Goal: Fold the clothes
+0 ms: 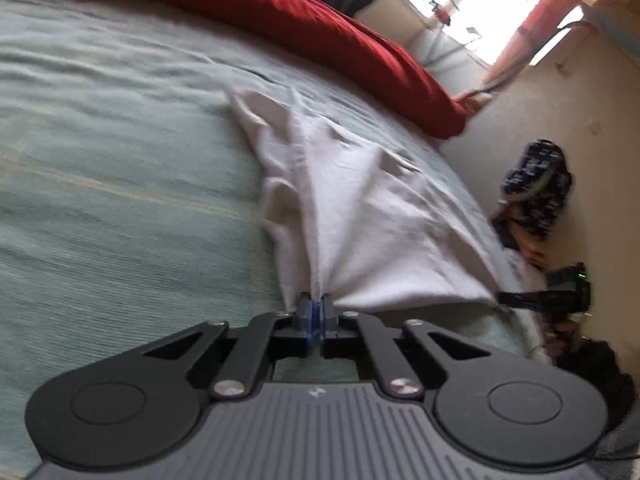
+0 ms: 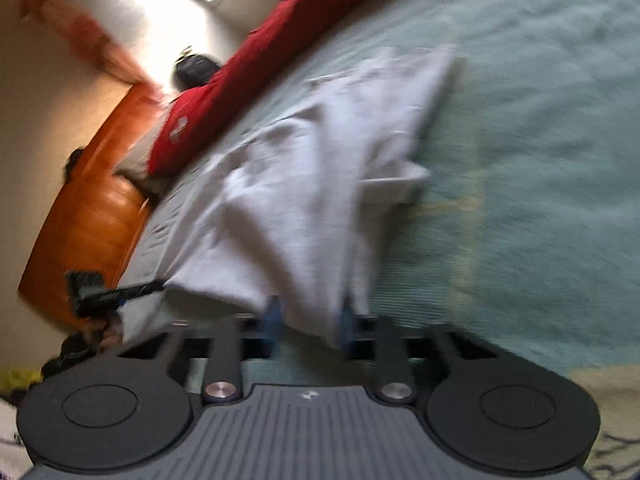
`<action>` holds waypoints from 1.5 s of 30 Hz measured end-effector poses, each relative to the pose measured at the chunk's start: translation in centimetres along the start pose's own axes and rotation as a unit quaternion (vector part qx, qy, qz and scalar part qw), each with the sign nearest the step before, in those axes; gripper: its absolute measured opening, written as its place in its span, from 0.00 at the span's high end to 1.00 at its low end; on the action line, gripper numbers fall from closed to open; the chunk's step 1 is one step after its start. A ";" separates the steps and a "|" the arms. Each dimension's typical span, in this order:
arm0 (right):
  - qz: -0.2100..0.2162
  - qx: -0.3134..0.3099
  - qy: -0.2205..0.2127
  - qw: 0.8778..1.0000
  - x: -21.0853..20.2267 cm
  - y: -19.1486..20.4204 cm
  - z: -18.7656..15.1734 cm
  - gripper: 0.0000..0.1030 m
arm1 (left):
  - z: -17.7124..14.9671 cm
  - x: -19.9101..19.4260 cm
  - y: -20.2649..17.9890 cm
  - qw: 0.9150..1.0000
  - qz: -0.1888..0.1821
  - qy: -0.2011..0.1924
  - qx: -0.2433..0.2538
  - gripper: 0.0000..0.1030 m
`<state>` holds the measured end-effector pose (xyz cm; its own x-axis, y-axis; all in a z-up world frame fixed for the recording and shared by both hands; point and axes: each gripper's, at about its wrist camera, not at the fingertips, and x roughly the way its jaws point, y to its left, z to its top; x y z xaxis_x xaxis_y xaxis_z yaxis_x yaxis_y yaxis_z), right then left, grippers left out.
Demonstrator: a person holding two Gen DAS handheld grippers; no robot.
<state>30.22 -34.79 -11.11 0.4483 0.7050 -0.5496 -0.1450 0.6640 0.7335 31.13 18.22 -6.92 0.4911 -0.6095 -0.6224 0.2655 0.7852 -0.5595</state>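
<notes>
1. Scene: a white garment [image 1: 360, 208] lies crumpled on a pale green bedspread [image 1: 100, 140], near the edge of the bed. A red cushion [image 1: 320, 28] lies along the far side of the bed, apart from the garment.
2. Left gripper [image 1: 319, 312]: the jaws are pressed together and the blue pads [image 1: 307, 314] meet with no gap. They pinch the near edge of the garment. The cloth gathers into pleats at the pinch and fans out from it across the bedspread.
3. Right gripper [image 2: 309, 320]: this view is motion-blurred. The blue pads [image 2: 272, 320] show a little apart, and a thick fold of the garment's near edge fills the space between them. I read this as a grip on the cloth. How hard the pads press cannot be told from the blur.
4. Cross-check: the left wrist view shows the right gripper from the side, at the garment's near right corner and touching the cloth. The right wrist view shows the left gripper at the opposite near corner, also on the cloth.
5. Garment lay: the near hem is stretched between the two grippers. The far part rests rumpled on the bedspread, with a folded flap [image 2: 396, 188] lying to one side.
6. Surroundings: an orange wooden panel [image 2: 88, 220] stands beside the bed. A dark patterned bundle [image 1: 536, 184] lies on the floor, well apart from the garment.
</notes>
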 end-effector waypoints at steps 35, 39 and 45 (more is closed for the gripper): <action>-0.137 -0.262 -0.029 0.955 9.9 13.7 6.0 0.49 | 6.8 9.6 -9.9 0.963 0.115 -0.030 0.240 0.53; -0.138 -0.247 -0.026 0.959 8.3 9.1 6.4 0.50 | 7.1 8.9 -4.9 0.978 0.099 -0.036 0.180 0.49; -0.154 -0.228 -0.041 0.961 3.8 7.6 6.8 0.48 | 8.9 7.6 -6.6 0.975 0.113 -0.023 0.189 0.55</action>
<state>36.87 -28.77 -4.92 0.5971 0.4479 -0.6655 -0.3570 0.8913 0.2795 40.52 9.42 -3.10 0.6075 -0.4169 -0.6761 0.4285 0.8887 -0.1630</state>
